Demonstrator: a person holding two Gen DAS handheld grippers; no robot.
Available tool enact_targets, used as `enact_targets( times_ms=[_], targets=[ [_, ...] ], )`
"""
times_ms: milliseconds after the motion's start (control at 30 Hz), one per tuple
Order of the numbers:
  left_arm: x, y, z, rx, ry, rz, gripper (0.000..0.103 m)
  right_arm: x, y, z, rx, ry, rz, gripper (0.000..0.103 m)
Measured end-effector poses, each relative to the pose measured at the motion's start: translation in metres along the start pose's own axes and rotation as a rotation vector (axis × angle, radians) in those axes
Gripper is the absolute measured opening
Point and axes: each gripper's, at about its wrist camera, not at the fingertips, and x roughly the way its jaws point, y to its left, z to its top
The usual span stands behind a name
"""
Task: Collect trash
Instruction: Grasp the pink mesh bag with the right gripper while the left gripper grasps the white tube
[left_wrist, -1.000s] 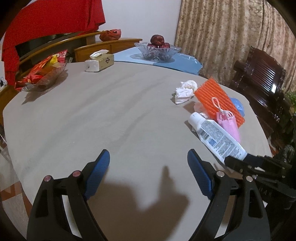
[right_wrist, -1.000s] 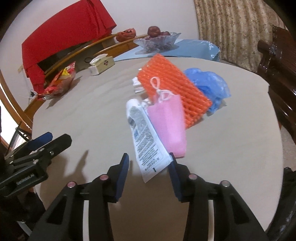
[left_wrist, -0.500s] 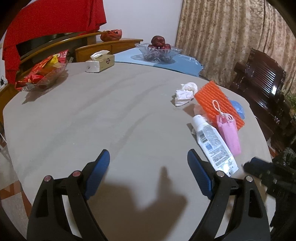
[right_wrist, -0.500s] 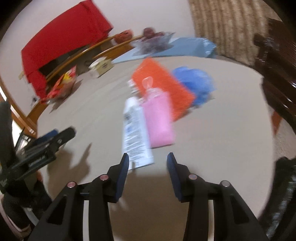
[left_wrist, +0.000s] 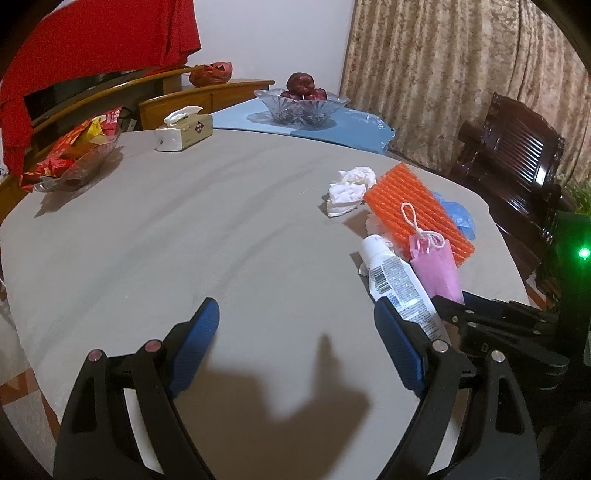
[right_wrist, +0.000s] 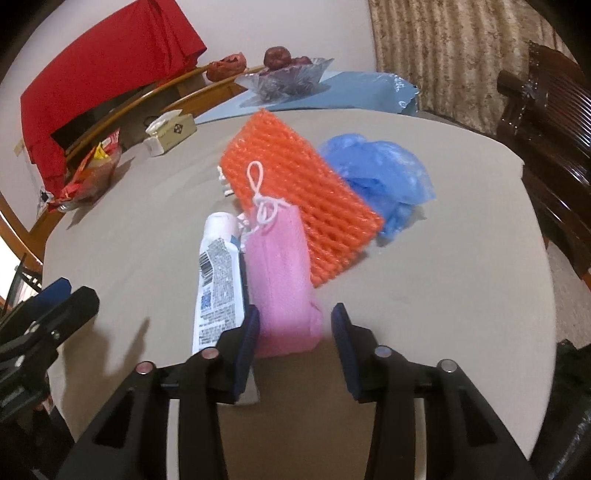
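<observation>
On the grey table (left_wrist: 184, 240) lies a pile of trash: a pink drawstring pouch (right_wrist: 280, 280), a white tube (right_wrist: 218, 280), an orange foam net (right_wrist: 295, 173), a blue plastic bag (right_wrist: 380, 173) and crumpled tissue (left_wrist: 349, 190). My right gripper (right_wrist: 295, 332) straddles the pouch's near end and its jaws are closing. The left pad is at the pouch's edge, while a gap remains at the right pad. My left gripper (left_wrist: 295, 343) stands wide open over bare tablecloth, left of the tube (left_wrist: 395, 280), holding nothing.
At the far side stand a tissue box (left_wrist: 183, 127), a dish of snack packets (left_wrist: 74, 155) and a glass fruit bowl (left_wrist: 301, 101) on a blue mat. A dark wooden chair (left_wrist: 517, 155) stands beyond the table's right edge.
My right gripper drew back, then came forward and to the right: the pink pouch now sits between its jaws instead of the tube's end, and the jaws are narrower. The left gripper stayed put.
</observation>
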Motion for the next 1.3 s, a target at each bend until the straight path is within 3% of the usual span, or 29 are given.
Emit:
enact_targets(
  times_ms=[133,533,1133,1200,1233,1267,1300],
  targets=[
    [0.003,-0.005,0.000,0.004,0.009,-0.006,0.083,-0.004,0.001,-0.001,-0.018,0.006,0.041,0.019],
    [0.026,-0.047,0.010,0.044,0.045,-0.063,0.083,-0.047,-0.035,0.001,0.063,-0.092,-0.003,0.019],
    [0.095,-0.070,0.021,0.054,0.181,-0.062,0.083,-0.038,-0.049,0.007,0.061,-0.086,-0.040,0.019],
    [0.094,-0.072,0.020,0.058,0.173,-0.056,0.076,-0.037,-0.049,0.006,0.065,-0.084,-0.040,0.019],
    [0.093,-0.071,0.020,0.053,0.164,-0.059,0.067,-0.037,-0.048,0.007,0.068,-0.084,-0.040,0.019],
    [0.092,-0.072,0.020,0.055,0.160,-0.067,0.047,-0.037,-0.048,0.006,0.070,-0.085,-0.040,0.019],
    [0.092,-0.072,0.020,0.059,0.162,-0.073,0.047,-0.037,-0.047,0.006,0.072,-0.084,-0.038,0.019]
  ],
)
